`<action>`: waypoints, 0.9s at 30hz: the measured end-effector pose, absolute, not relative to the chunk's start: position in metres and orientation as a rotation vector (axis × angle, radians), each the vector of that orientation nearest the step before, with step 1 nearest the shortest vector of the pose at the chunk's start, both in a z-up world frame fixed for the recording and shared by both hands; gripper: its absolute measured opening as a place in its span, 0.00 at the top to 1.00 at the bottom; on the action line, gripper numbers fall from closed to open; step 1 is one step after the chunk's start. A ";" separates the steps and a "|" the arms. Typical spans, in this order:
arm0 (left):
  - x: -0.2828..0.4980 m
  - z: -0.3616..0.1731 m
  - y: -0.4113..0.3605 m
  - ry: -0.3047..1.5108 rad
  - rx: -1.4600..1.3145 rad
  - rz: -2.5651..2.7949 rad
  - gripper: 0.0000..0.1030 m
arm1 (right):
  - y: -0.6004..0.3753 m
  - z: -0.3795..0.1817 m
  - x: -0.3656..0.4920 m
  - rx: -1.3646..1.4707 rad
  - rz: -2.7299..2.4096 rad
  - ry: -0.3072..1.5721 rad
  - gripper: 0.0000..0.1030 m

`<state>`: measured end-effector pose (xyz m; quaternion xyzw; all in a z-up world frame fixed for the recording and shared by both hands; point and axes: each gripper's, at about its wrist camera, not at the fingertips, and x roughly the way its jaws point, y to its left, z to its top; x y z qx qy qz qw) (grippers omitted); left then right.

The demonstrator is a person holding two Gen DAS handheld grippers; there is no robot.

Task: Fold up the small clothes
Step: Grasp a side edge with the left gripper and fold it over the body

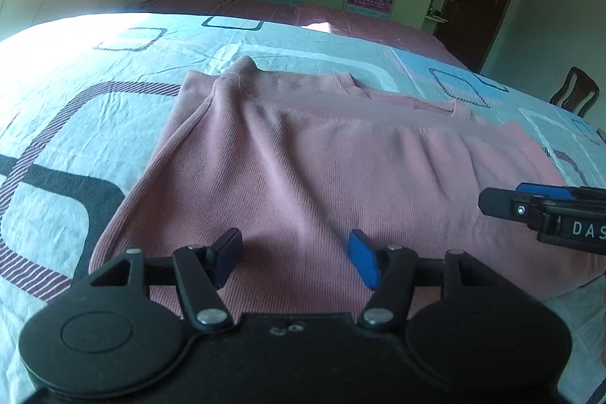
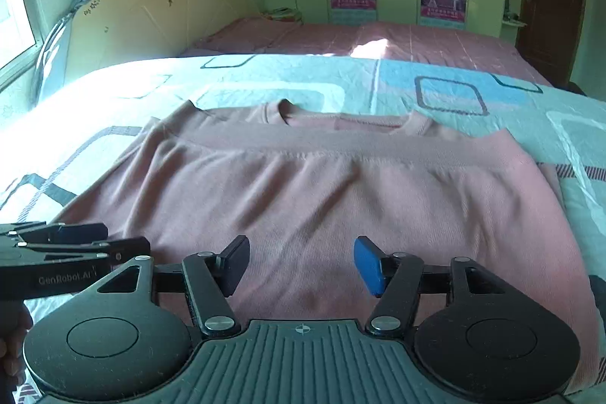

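Progress looks partial: the pink top point(image 1: 303, 154) already lies folded once across its middle on the bed point(image 1: 68, 93), with the ribbed hem band drawn up close to the neckline, so one fold seems done. What is left, by my judgement, is at least one more fold to bring the wide rectangle down to a compact shape, and some smoothing.

At the left of the left wrist view, the bedsheet shows its dark striped squares, and the top's left edge runs diagonally down toward the lower left of the frame. The left tool point(image 1: 295, 258), in the lower middle, hovers over the near part of the cloth with its two pads spread wide apart and nothing between them. At the right edge of the same view the right tool point(image 1: 503, 203) reaches in sideways; seen from there I cannot tell its opening.

In the right wrist view the left tool comes in at the lower left, beside a bit of hand. The right tool, in the lower middle, also stands wide open over the fabric and holds nothing.

The top is a soft, finely ribbed pink knit, spread across the middle of both frames. The neckline point(image 2: 344, 118) peeks out along the far edge, above the hem band point(image 2: 341, 139). Shallow wrinkles fan down from that band, and the upper left corner sits a little rumpled; the near edge is hidden behind the tools.
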<state>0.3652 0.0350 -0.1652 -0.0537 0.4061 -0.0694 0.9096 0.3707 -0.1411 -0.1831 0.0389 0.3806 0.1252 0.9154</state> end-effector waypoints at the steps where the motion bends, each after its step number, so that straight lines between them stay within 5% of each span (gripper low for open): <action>1: 0.361 -0.164 0.042 0.852 -0.144 -0.139 0.39 | -0.138 -0.182 0.372 0.083 0.253 0.776 0.42; 11: 0.329 -0.175 0.086 0.977 -0.493 -0.117 0.38 | -0.130 -0.177 0.386 0.144 0.191 0.785 0.42; 22: 0.373 -0.202 0.099 0.818 -0.724 -0.131 0.35 | -0.126 -0.207 0.403 0.110 0.126 0.856 0.42; 25: 0.392 -0.210 0.100 0.772 -0.766 -0.133 0.45 | -0.125 -0.206 0.403 0.101 0.120 0.849 0.42; 27: 0.402 -0.218 0.104 0.750 -0.815 -0.122 0.62 | -0.125 -0.201 0.400 0.091 0.095 0.804 0.42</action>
